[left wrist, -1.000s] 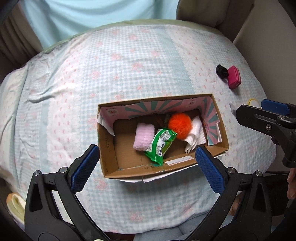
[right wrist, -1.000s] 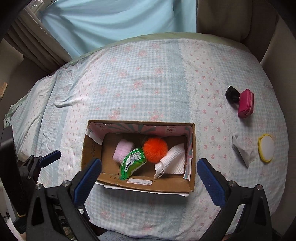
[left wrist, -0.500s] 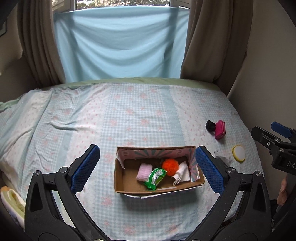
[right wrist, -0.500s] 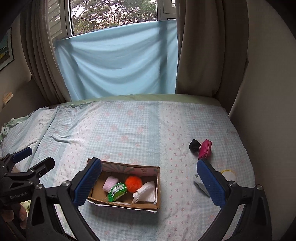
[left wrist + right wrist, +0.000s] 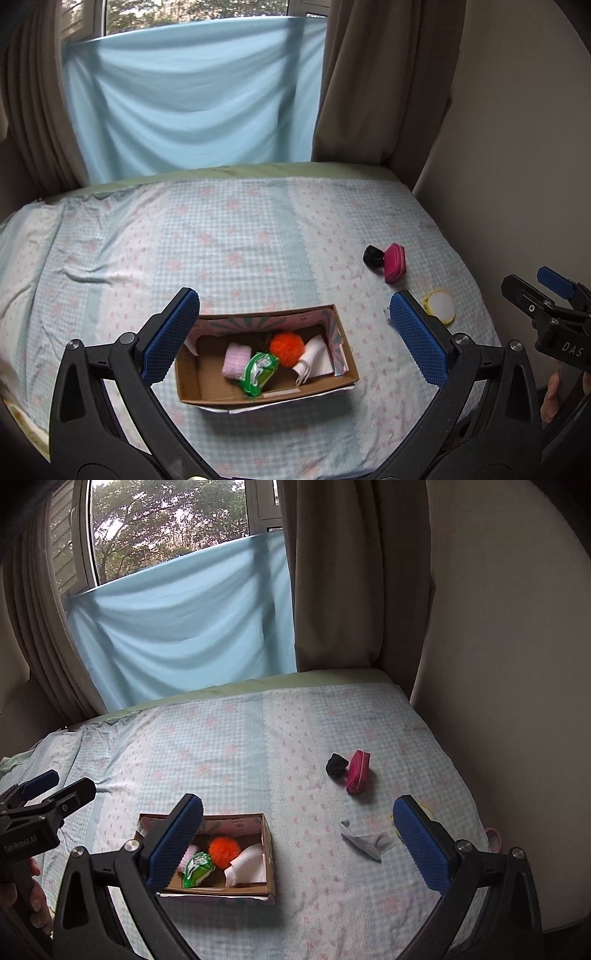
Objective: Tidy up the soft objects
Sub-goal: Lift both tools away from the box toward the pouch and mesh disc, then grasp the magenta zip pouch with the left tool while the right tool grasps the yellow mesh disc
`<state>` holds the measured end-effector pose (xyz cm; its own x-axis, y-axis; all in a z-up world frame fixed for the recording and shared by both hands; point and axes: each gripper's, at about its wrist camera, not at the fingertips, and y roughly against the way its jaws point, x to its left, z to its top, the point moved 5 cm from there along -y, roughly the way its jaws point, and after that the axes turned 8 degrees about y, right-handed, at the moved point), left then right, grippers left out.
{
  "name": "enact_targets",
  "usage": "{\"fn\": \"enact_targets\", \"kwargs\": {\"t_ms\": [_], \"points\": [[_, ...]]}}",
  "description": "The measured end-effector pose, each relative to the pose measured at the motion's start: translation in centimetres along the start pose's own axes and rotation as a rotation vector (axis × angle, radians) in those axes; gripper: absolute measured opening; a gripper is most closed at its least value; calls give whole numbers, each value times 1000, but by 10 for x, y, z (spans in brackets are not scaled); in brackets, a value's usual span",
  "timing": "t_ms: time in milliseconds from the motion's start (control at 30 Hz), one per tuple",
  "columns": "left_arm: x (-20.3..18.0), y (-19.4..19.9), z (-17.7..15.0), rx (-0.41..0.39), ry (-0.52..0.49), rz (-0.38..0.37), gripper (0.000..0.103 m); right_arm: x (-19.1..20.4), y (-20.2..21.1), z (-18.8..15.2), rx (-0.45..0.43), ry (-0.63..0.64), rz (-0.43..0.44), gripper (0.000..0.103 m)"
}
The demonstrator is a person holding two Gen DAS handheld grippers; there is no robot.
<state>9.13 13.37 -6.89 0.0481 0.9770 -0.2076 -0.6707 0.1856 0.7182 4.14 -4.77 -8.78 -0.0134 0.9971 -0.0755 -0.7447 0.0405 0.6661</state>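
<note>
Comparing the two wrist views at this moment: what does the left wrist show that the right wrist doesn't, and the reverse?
Only the left wrist view shows the round yellow-rimmed pad in full and the right gripper.

Only the right wrist view shows the grey folded cloth laid out, the trees through the window, and the left gripper.

Both show the cardboard box holding the orange pompom, plus the magenta pouch on the bed.

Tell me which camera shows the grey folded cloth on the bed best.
The right wrist view: the grey cloth lies fully visible between its fingers. In the left wrist view, the left claw's finger hides nearly all of it.
</note>
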Motion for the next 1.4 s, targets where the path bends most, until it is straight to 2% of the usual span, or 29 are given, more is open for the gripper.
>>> {"fn": "enact_targets", "kwargs": {"t_ms": [200, 333, 533, 733, 933, 1167, 1400], "points": [[-75, -35, 4, 17, -32, -17, 103, -74, -12, -16, 29, -54, -27, 103], [-127, -69, 7, 36, -17, -40, 103, -127, -29, -23, 63, -66, -34, 103], [-201, -146, 1, 99, -51, -42, 103, -195, -77, -37, 119, -73, -46, 103], [-254, -237, -18, 179, -136, -48, 102, -240, -139, -61, 186, -128, -48, 103], [-279, -327, -47, 251, -225, -48, 101, -261, -200, -96, 243, -182, -60, 103], [-281, -420, -80, 305, -262, -45, 91, -274, -278, -142, 310, -260, -72, 103], [-280, -473, -104, 327, -339, -22, 78, -271, -330, -180, 364, -293, -84, 103]]}}
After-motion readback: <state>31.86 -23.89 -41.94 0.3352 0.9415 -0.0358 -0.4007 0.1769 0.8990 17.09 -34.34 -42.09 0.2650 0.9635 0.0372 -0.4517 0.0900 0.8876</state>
